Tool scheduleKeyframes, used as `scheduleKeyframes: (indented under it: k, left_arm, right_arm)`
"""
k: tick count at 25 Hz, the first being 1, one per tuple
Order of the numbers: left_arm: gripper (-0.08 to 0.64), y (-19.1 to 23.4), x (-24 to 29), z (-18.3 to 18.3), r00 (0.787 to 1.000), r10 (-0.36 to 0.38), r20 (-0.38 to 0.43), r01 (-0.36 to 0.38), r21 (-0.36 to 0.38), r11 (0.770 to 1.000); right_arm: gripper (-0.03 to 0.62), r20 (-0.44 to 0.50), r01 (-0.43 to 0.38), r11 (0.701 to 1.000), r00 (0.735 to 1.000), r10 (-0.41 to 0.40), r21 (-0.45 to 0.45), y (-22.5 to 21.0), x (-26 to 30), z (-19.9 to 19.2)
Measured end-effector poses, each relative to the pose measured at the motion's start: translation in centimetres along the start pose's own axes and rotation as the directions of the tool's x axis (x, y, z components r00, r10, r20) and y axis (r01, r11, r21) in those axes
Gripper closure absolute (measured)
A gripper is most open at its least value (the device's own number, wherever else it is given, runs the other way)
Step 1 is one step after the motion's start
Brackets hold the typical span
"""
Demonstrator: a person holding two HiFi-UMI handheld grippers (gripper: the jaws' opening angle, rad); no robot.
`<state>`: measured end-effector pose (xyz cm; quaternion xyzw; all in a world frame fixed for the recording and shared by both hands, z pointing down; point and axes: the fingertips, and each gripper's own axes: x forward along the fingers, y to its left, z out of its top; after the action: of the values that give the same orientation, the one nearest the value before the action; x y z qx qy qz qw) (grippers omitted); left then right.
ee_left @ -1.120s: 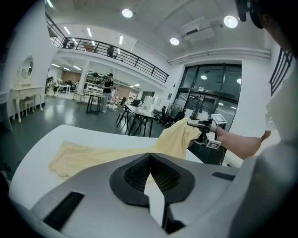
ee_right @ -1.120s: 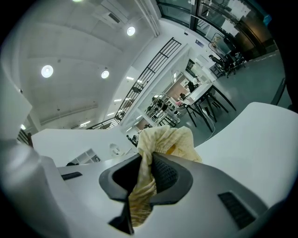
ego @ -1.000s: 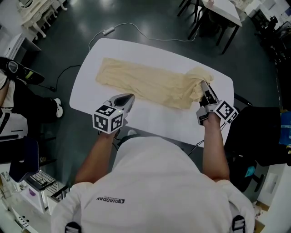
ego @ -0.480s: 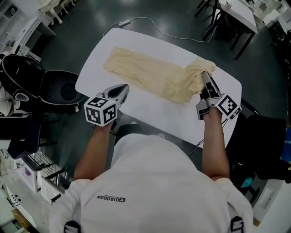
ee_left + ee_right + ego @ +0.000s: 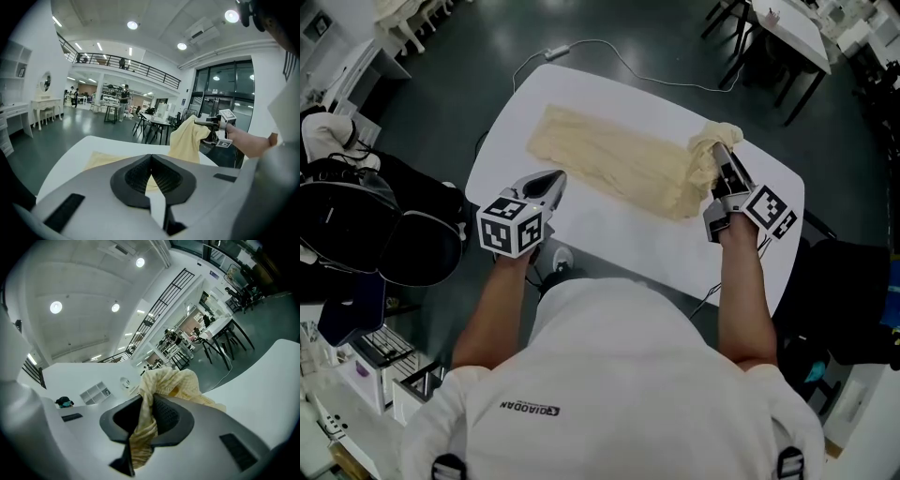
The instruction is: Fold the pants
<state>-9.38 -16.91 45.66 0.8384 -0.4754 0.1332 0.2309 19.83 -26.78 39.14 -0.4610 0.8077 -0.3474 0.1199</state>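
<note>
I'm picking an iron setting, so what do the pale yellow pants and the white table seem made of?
Pale yellow pants: soft woven cloth, possibly cotton or linen; matte, crinkled, drooping limply where lifted. White rounded table: hard, smooth top, likely laminate or painted board; flat, evenly bright.

White shirt [image 5: 619,375] — grey left gripper [image 5: 555,175], right gripper [image 5: 719,150], each checker-marked.

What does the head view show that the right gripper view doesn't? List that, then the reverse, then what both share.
Only the head view: the left hand-held gripper, shut and empty, the full flat stretch of the cream pants, and a cable on the floor.
Only the right gripper view: cloth pinched between the right hand-held gripper's jaws, plus ceiling lights.
Both: the pants' lifted end and the white table.
</note>
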Motion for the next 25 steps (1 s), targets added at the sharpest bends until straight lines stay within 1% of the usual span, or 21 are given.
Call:
scheduleKeyframes:
  k: [2, 7, 10, 14, 19, 25]
  left_arm:
    - [0.532, 2.4, -0.4, 0.7, 1.000, -0.008, -0.002, 0.008, 0.018, 1.000]
    - [0.532, 8.6, -1.2, 1.9, 0.999, -0.036, -0.008, 0.037, 0.029, 0.999]
    - [0.532, 11.5, -1.4, 1.7, 0.998, -0.055, -0.015, 0.055, 0.039, 0.998]
    - [0.532, 15.2, -1.8, 1.6, 0.996, -0.081, -0.027, 0.082, 0.027, 0.996]
    - [0.532, 18.3, -1.6, 1.8, 0.993, -0.112, -0.038, 0.113, 0.024, 0.993]
    - [0.532, 20.9, -2.0, 1.7, 0.989, -0.139, -0.049, 0.140, 0.027, 0.990]
  right_arm:
    - [0.511, 0.007, 0.015, 1.000, 1.000, -0.015, -0.009, 1.4, 1.7, -0.5]
    - [0.511, 0.021, 0.063, 0.998, 0.998, -0.063, -0.025, 4.3, 6.3, -2.3]
    - [0.511, 0.028, 0.089, 0.996, 0.996, -0.088, -0.027, 5.4, 8.7, -3.6]
    - [0.511, 0.029, 0.122, 0.992, 0.992, -0.122, -0.024, 7.4, 11.5, -5.1]
    - [0.511, 0.035, 0.151, 0.988, 0.988, -0.150, -0.030, 9.4, 14.1, -6.3]
    - [0.511, 0.011, 0.148, 0.987, 0.989, -0.148, -0.060, 12.0, 17.9, -8.2]
